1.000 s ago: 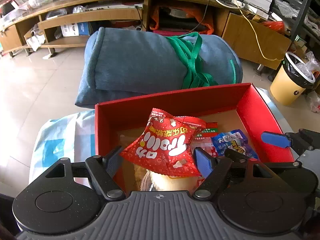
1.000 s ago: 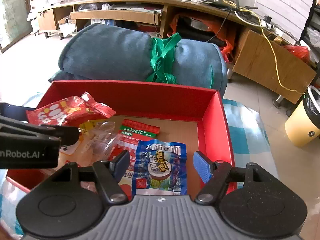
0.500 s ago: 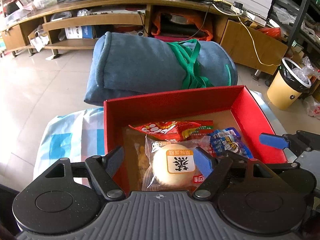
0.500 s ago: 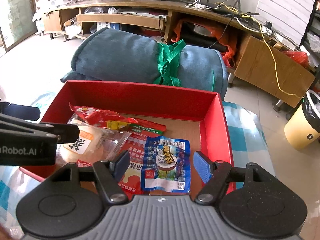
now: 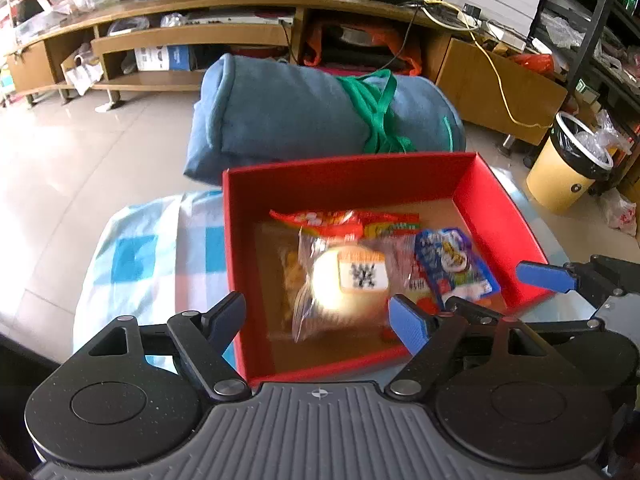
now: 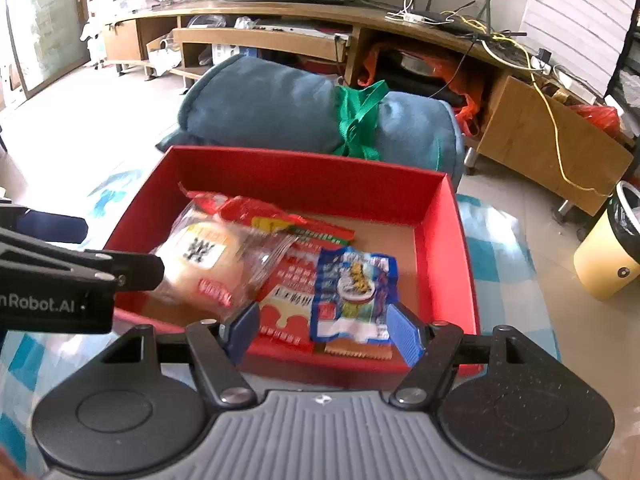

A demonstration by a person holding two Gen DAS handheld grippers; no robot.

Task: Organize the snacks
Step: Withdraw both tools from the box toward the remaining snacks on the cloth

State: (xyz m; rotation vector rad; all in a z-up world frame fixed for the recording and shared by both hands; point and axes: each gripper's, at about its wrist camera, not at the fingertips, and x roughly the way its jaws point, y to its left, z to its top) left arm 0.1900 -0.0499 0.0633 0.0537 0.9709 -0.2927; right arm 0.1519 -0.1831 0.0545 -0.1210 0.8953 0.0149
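Note:
A red box (image 5: pixel 340 172) sits on a blue-checked cloth (image 5: pixel 160 248). In it lie a bun in a clear wrapper (image 5: pixel 348 280), a red snack bag (image 5: pixel 320 219) behind the bun, and a blue packet (image 5: pixel 452 264) to the right. My left gripper (image 5: pixel 316 314) hovers over the box's near edge; its jaws are opening and grip nothing. From the right wrist view the box (image 6: pixel 304 184) holds the bun (image 6: pixel 204 256), the red bag (image 6: pixel 248 210), the blue packet (image 6: pixel 352 288) and a red-and-white packet (image 6: pixel 288 292). My right gripper (image 6: pixel 322 330) is open and empty above the near wall.
A rolled blue blanket (image 5: pixel 304 116) tied with a green strap (image 5: pixel 376 112) lies just behind the box. A yellow bin (image 5: pixel 568 168) stands at the right. A low wooden TV stand (image 6: pixel 280 20) with cables runs along the back wall.
The red snack bag left my left gripper and now lies flat in the box behind the bun. Both grippers have drawn back and up from the box.

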